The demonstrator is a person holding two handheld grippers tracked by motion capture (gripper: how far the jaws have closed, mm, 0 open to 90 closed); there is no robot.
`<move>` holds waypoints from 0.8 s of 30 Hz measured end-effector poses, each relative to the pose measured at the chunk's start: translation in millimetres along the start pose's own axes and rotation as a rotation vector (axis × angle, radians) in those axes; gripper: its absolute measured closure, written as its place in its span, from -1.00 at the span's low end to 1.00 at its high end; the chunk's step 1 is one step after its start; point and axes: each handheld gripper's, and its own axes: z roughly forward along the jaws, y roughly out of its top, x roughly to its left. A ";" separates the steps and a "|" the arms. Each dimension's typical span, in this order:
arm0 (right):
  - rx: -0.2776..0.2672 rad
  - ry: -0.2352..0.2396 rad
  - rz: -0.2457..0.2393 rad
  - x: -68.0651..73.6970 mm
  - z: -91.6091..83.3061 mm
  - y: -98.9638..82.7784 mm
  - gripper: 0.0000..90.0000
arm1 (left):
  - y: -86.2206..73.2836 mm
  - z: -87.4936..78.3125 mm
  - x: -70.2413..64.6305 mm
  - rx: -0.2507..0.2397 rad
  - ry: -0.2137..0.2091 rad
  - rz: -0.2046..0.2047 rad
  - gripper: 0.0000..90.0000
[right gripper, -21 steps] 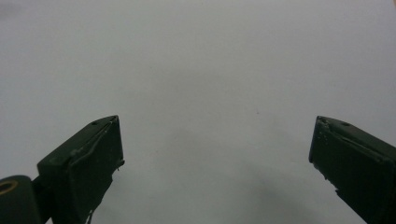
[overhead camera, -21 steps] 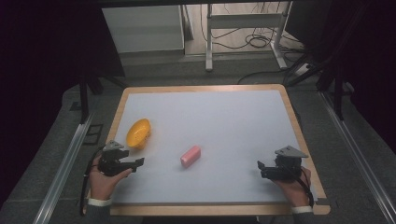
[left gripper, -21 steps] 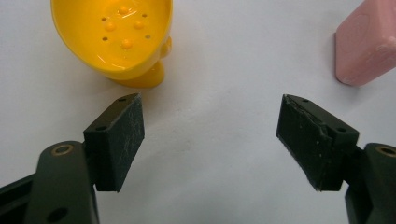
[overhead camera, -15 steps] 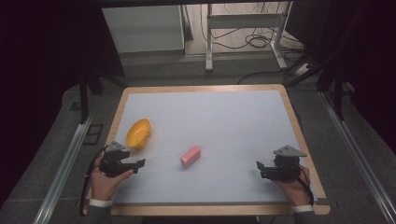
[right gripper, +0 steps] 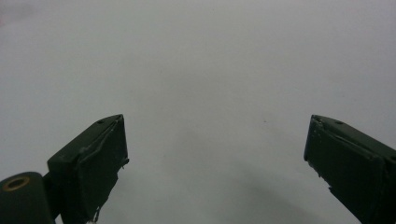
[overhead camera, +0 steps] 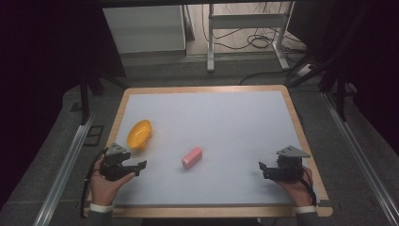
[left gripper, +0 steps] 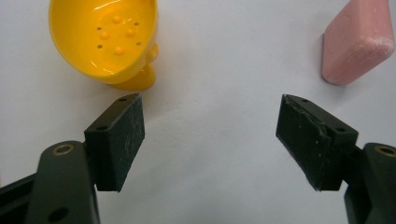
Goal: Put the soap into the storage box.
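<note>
A yellow bowl-like dish (overhead camera: 139,133) with small holes in its bottom lies tilted at the table's left. A pink soap-like block (overhead camera: 192,157) lies near the middle front. My left gripper (overhead camera: 140,165) rests at the front left, just below the dish, with its jaws wide open and nothing between them; in the left gripper view the yellow dish (left gripper: 108,39) is ahead to the left and the pink block (left gripper: 356,41) ahead to the right. My right gripper (overhead camera: 263,170) sits at the front right, open over bare table (right gripper: 201,70), apart from both objects.
The white table top (overhead camera: 221,117) has a wooden rim (overhead camera: 207,88). Metal rails run along both sides on the floor. Behind the table stand a white cabinet (overhead camera: 143,28) and a metal frame (overhead camera: 244,33) with cables.
</note>
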 end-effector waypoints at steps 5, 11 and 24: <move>-0.002 -0.009 0.011 -3.9 -2.7 -0.3 -0.86 | 2.9 -0.4 -1.1 0.004 -0.004 -0.001 -0.46; -0.005 -0.013 0.001 -5.4 -5.2 -0.6 -0.86 | 7.7 -2.6 -5.2 0.002 -0.003 0.002 -0.47; -0.011 -0.021 -0.007 -8.2 -7.8 -2.4 -0.86 | 34.0 -8.6 -19.4 -0.006 -0.023 0.028 -0.49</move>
